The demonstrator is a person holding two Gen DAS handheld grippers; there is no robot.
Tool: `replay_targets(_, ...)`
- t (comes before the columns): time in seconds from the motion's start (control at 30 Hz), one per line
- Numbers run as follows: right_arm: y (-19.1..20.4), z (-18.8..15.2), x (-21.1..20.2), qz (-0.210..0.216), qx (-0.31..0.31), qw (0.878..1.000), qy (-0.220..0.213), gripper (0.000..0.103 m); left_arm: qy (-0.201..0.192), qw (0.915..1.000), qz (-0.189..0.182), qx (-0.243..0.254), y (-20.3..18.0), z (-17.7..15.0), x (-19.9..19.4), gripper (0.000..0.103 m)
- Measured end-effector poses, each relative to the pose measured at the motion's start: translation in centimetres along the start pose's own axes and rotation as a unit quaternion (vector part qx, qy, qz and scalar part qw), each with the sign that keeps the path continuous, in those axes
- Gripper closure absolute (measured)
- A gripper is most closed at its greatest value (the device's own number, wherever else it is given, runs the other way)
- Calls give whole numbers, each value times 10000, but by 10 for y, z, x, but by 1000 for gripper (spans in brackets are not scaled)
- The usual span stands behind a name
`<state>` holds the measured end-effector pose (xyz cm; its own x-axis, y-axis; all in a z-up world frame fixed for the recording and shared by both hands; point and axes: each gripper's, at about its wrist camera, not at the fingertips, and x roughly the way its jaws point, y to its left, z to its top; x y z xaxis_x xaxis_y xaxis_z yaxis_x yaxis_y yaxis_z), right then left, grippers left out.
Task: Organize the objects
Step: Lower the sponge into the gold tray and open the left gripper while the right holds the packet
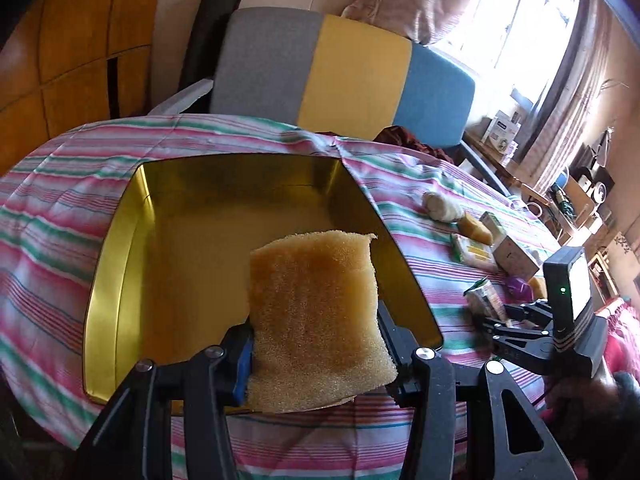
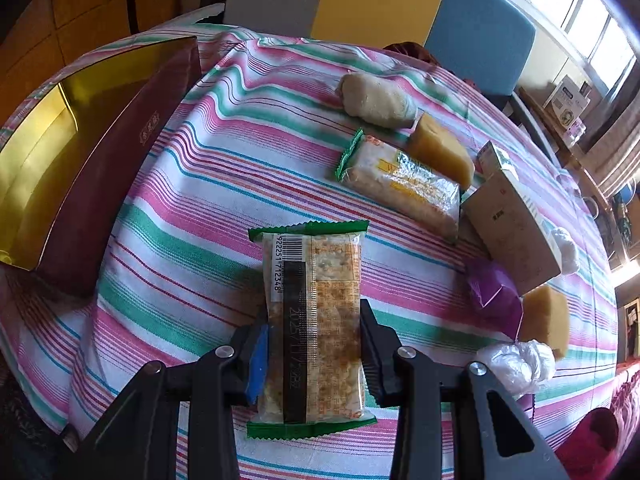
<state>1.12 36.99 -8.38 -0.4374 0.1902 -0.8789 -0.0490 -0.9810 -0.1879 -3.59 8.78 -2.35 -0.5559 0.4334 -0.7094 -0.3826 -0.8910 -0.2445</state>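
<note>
Striped cloth [image 2: 192, 184] covers the table; gold-lined tin [image 1: 120, 272] is the landmark. Left gripper [image 1: 316, 344] pinches a porous, squashy yellow sponge [image 1: 320, 312] over the tin's near edge: lower well inside, then release. Right gripper [image 2: 314, 344] pinches a crinkly cracker packet [image 2: 316, 320] right of the tin, beside other loose snacks.

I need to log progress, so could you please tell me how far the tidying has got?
Nothing is packed yet: the gold tin looks empty. The left hand-held gripper holds a sponge over it; the right hand-held gripper grips a snack packet. Another packet and small items remain on the tablecloth.
</note>
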Motion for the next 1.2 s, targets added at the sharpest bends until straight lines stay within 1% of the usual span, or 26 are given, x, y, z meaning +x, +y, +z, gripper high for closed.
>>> replay_targets(0.1, 6, 5, 0, -148, -109, 9997, -157, 65, 27, 10000, 61, -12, 0, -3, 1, 52)
replay_targets(0.2, 4, 6, 5, -179, -100, 9998, -72, 65, 24, 10000, 90, -7, -2, -4, 0, 52)
replay_targets(0.3, 4, 5, 4, -200, -106, 9997, -75, 65, 47, 9999, 120, 34, -3, -4, 2, 52)
replay_targets(0.43, 4, 5, 4, -195, -96, 9997, -62, 65, 50, 9998, 171, -48, 6, -3, 1, 53)
replay_targets(0.53, 5, 4, 3, -187, -88, 9998, -58, 65, 65, 9996, 205, -203, 20, -1, 0, 53)
replay_targets(0.67, 7, 2, 1, -178, -84, 9998, -57, 65, 6, 9988, 264, -423, 47, 21, -1, 53)
replay_targets(0.73, 7, 1, 1, -176, -77, 9998, -54, 65, -36, 9982, 491, -341, 58, 38, 3, 53)
replay_targets(0.77, 7, 1, 0, -177, -77, 9998, -56, 65, -40, 9976, 622, -294, 65, 47, 8, 53)
replay_targets(0.83, 7, 2, 1, -180, -73, 9998, -57, 65, 27, 9968, 771, -210, 76, 62, 20, 52)
replay_targets(0.87, 7, 2, 1, -180, -74, 9998, -55, 65, 74, 9954, 940, -192, 83, 71, 30, 52)
replay_targets(0.9, 7, 2, 2, -177, -74, 9998, -54, 65, 199, 9945, 1019, -161, 89, 79, 42, 52)
replay_targets(0.97, 7, 3, 2, -177, -69, 9998, -54, 65, 313, 9919, 1209, -233, 102, 89, 61, 52)
replay_targets(1.03, 7, 2, 2, -174, -64, 9998, -53, 65, 459, 9903, 1291, -245, 111, 98, 80, 52)
replay_targets(1.1, 8, 2, 3, -164, -63, 9998, -52, 65, 570, 9876, 1449, -220, 119, 104, 100, 52)
replay_targets(1.2, 8, 2, 4, -157, -60, 9998, -51, 65, 715, 9845, 1585, -209, 128, 108, 121, 51)
